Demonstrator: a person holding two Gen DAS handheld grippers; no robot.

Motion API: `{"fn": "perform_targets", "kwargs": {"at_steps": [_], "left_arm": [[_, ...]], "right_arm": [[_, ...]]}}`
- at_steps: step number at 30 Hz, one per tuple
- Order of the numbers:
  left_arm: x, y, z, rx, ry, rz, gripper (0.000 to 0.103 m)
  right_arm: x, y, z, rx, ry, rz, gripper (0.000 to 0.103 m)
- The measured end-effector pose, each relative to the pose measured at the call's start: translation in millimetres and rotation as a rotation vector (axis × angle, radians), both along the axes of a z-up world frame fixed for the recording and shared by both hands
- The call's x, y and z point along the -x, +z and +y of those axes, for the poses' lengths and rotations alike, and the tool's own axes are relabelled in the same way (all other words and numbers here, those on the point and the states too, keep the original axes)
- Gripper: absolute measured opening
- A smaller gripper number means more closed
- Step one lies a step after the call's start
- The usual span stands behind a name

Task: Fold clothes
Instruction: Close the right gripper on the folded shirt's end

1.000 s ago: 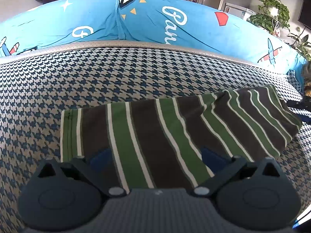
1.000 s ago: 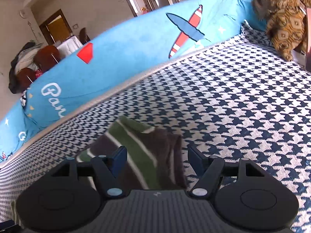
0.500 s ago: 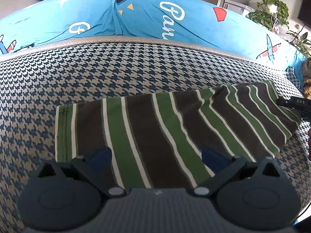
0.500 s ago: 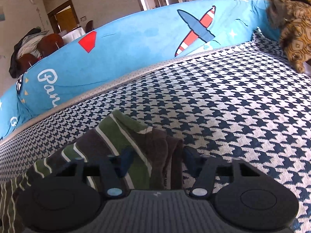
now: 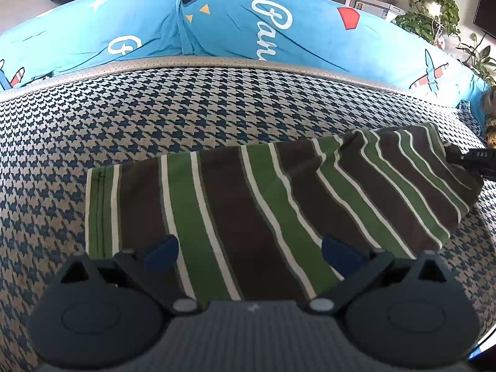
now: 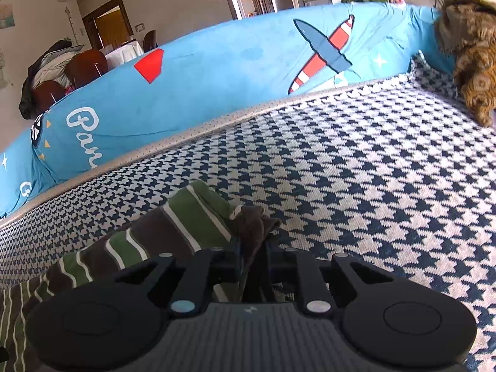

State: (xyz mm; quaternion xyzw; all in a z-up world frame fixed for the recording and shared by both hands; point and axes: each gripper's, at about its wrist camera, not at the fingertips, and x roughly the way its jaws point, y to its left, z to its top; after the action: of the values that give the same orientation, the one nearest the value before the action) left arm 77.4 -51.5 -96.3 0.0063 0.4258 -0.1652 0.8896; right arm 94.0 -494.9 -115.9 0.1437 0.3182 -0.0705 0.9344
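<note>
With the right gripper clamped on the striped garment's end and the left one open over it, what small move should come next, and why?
Probably the left gripper should close on the near edge of the garment. The right gripper already pinches the bunched far end, while the left one's fingers stand wide apart over flat cloth. Both ends need holding before the fold can be carried over.

green-brown striped garment [image 5: 248, 204] (white pinstripes), navy houndstooth cover [image 5: 186, 108], blue cushion [image 5: 235, 24]

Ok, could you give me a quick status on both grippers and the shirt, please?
Left gripper open over the shirt. Right gripper shut on shirt's end. Shirt flat on cover. Nothing in the way.
</note>
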Motion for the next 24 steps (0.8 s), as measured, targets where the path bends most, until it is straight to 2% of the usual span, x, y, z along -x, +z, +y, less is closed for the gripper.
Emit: {"fn": "perform_targets", "kwargs": {"at_steps": [6, 13, 24], "left_arm": [[0, 0, 1, 0.000, 0.001, -0.004, 0.103], [-1, 0, 2, -0.004, 0.006, -0.008, 0.103], [-2, 0, 6, -0.001, 0.020, -0.008, 0.103]], "right_arm": [[9, 19, 21, 0.054, 0.046, -0.060, 0.015], [21, 34, 73, 0.142, 0.201, -0.109, 0.014], [21, 9, 144, 0.280, 0.443, -0.034, 0.014]]}}
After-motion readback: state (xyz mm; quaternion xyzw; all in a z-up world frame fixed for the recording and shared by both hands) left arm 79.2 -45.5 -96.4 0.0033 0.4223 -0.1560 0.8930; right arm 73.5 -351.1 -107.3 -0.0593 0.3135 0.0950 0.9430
